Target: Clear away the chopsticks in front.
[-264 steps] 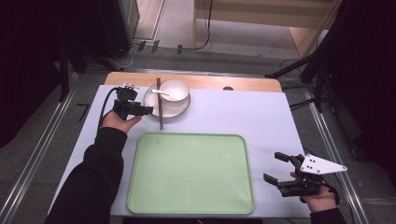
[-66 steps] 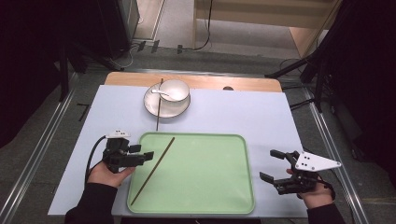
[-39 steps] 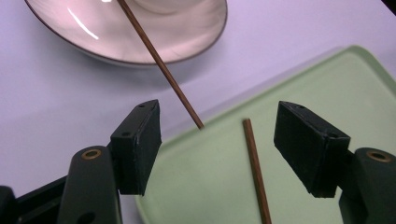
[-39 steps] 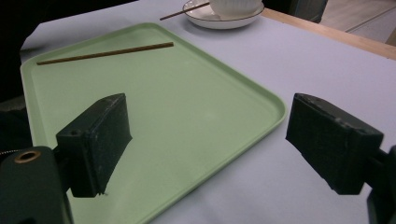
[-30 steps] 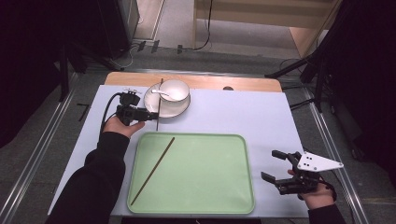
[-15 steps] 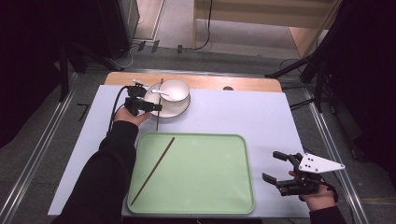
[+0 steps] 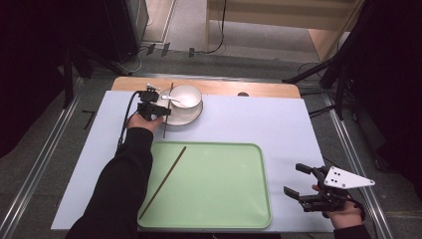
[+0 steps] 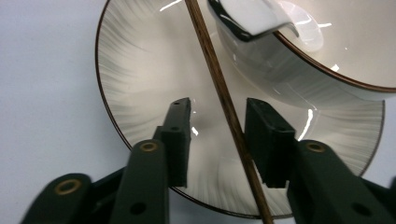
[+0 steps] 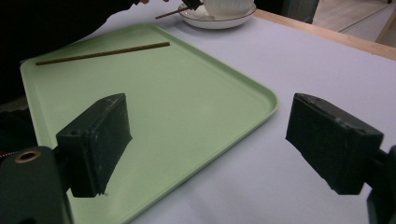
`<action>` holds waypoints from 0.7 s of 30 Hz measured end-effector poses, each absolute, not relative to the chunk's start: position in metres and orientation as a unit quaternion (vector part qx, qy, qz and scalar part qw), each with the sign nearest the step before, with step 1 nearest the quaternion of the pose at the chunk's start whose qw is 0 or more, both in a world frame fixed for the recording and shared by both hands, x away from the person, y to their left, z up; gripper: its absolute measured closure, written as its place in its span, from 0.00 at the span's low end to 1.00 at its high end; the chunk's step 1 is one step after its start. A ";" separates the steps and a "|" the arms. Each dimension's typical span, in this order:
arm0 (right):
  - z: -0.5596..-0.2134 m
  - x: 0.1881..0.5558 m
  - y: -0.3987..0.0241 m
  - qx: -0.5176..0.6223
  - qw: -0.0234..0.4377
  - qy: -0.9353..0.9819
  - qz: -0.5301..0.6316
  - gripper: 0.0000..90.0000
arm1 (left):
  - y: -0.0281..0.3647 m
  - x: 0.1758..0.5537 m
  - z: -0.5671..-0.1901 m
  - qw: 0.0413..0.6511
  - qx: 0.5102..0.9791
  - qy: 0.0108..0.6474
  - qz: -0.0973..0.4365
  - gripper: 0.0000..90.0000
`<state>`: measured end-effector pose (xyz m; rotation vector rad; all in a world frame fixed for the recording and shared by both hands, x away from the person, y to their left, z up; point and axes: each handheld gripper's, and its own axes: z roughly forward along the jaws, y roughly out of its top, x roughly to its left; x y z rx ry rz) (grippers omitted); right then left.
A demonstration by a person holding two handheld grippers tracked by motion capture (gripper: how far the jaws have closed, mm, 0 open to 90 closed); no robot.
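Pale lavender matting covers the desk (image 7: 249,119), with a dark floor and cables beyond it. At the far left, the left hand-held gripper (image 7: 158,110) reaches over the rim of the saucer (image 7: 191,119) that carries the white bowl (image 7: 186,97) with a spoon (image 7: 171,99) in it. A second chopstick (image 7: 165,112) lies across that saucer's near edge, and the jaws have just been closing around it. In the left gripper view the chopstick (image 8: 224,102) runs between the two pads and lies against the right pad (image 8: 266,135), while the left pad (image 8: 180,135) stands clear of it, so the grip is not yet made.

To do this well, I would judge the jaws should finish closing squarely across the stick, low enough to catch it yet just off the saucer (image 8: 140,84), then lift straight up so the bowl (image 8: 355,42) is not nudged.

Nearer the middle, the green tray (image 7: 224,199) already holds the first chopstick (image 7: 163,181) lying slantwise. At the right, the right hand-held gripper (image 7: 304,189) rests on the desk with its jaws wide and empty.

From the high view the whole layout reads at once, but not the pad contact; the left gripper view supplies that. The right gripper view looks low across the tray (image 9: 261,100) at the first chopstick (image 9: 102,52).
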<state>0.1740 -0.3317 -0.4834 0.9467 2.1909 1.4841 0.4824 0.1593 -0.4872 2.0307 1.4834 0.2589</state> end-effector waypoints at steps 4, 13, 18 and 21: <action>-0.484 0.173 -0.333 0.333 0.166 0.768 0.521 0.16 | 0.163 0.486 -0.490 0.304 0.753 0.577 0.083 0.85; -0.483 0.173 -0.332 0.331 0.171 0.767 0.522 0.16 | 0.161 0.487 -0.491 0.300 0.741 0.596 0.076 0.95; -0.483 0.173 -0.332 0.331 0.170 0.767 0.522 0.16 | 0.166 0.486 -0.483 0.308 0.732 0.602 0.079 0.96; -0.483 0.174 -0.332 0.332 0.169 0.768 0.521 0.16 | 0.176 0.484 -0.473 0.315 0.727 0.604 0.080 0.96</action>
